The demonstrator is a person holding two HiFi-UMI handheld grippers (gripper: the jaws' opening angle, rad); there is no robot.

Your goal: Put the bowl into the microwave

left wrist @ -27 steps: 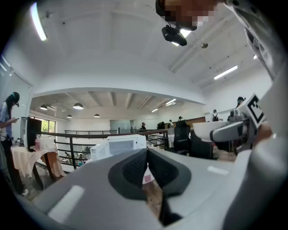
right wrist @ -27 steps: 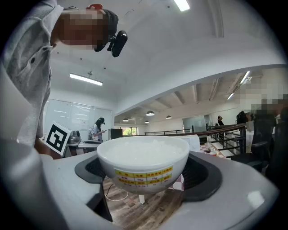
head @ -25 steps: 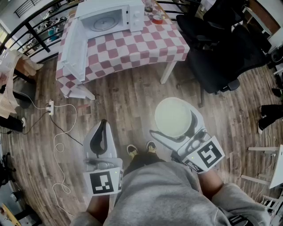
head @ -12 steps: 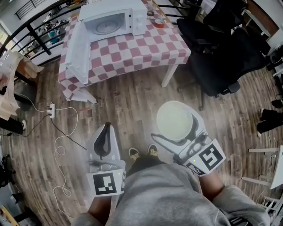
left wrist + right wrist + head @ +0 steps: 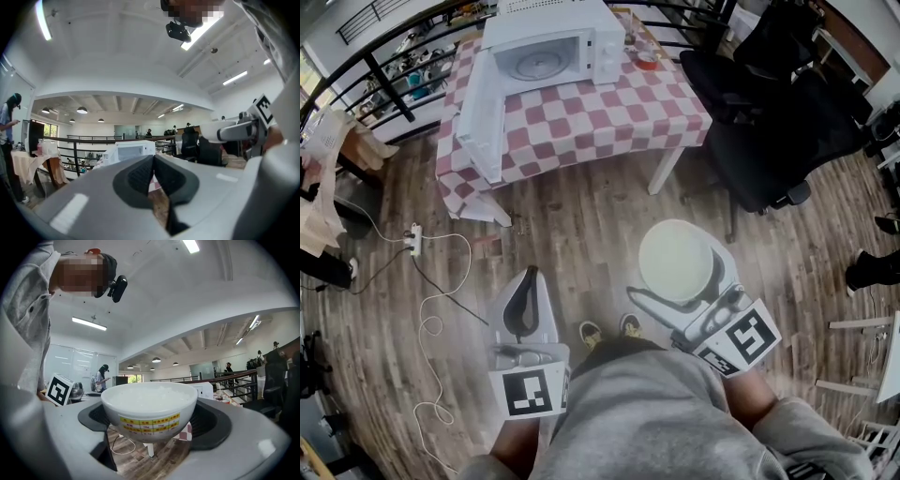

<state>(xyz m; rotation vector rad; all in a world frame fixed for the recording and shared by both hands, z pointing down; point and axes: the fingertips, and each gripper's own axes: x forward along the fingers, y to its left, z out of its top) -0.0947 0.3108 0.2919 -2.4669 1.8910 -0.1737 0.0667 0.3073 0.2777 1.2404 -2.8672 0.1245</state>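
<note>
A white bowl with a yellow printed band sits between the jaws of my right gripper, held level above the wooden floor. My left gripper is shut with nothing in it, to the left of the bowl. The white microwave stands on the far table with its door swung wide open to the left; its turntable shows inside. In the left gripper view the microwave shows small beyond the jaws.
A red and white checked tablecloth covers the table ahead. Black office chairs stand to the right. A white cable and power strip lie on the floor at left. A black railing runs behind the table. The person's shoes show below.
The table and microwave have shifted lower in the head view, so I have come a little closer. Both grippers keep their pose, the bowl still held.
</note>
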